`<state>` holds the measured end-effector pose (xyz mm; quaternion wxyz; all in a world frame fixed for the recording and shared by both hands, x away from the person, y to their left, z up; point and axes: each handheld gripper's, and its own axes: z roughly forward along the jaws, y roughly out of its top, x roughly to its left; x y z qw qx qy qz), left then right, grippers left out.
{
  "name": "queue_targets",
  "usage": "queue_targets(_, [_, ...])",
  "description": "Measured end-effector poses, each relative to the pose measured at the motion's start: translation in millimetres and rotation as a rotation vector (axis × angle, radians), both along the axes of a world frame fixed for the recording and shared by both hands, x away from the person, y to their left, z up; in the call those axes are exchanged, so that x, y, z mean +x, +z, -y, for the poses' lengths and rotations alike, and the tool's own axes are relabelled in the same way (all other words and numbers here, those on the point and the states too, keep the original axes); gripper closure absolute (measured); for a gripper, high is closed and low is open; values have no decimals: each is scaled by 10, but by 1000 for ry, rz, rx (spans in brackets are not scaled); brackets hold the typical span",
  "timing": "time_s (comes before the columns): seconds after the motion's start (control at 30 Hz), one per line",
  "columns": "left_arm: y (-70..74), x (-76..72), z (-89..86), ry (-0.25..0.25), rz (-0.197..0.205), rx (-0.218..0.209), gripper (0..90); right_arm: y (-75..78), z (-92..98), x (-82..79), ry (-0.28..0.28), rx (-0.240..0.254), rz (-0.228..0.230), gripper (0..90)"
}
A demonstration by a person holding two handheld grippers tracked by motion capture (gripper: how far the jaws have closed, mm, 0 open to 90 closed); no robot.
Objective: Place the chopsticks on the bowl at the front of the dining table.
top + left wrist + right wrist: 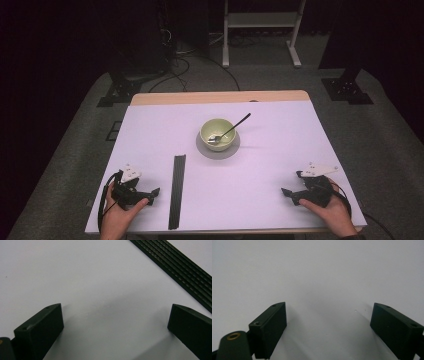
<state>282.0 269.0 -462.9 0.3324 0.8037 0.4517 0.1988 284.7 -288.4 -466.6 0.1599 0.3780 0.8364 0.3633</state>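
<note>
left gripper (150,196) at 7 o'clock, right gripper (291,196) at 5: both released, empty. centre: ceramic bowl (218,134), likely rigid, breakable; spoon (231,129) inside, take its handle.

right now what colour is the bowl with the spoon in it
Pale yellow-green, best seen in the high view: the bowl sits on a grey saucer.

Matt white tabletop (260,165), smooth all over.
Glossy pale-green ceramic bowl (218,134) mid-frame; ribbed black plastic strip (177,190) lower left; matt black gripper jaws.
</note>
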Motion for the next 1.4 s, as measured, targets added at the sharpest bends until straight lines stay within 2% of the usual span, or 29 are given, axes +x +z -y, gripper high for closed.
queue_targets(0.63, [13,6,6,1,-2,6,0,-1,0,-1,0,0,1,120])
queue_targets(1.0, [51,47,-13,16,7,-30,0,-1,0,-1,0,1,1,120])
queue_targets(1.1, [77,68,-23,24,20,-52,0,-1,0,-1,-1,0,1,120])
queue_targets(1.27, [101,104,-6,29,21,-41,0,-1,0,-1,0,0,2,120])
queue_targets(1.4, [135,125,11,28,25,-64,0,-1,-1,-1,0,-1,1,120])
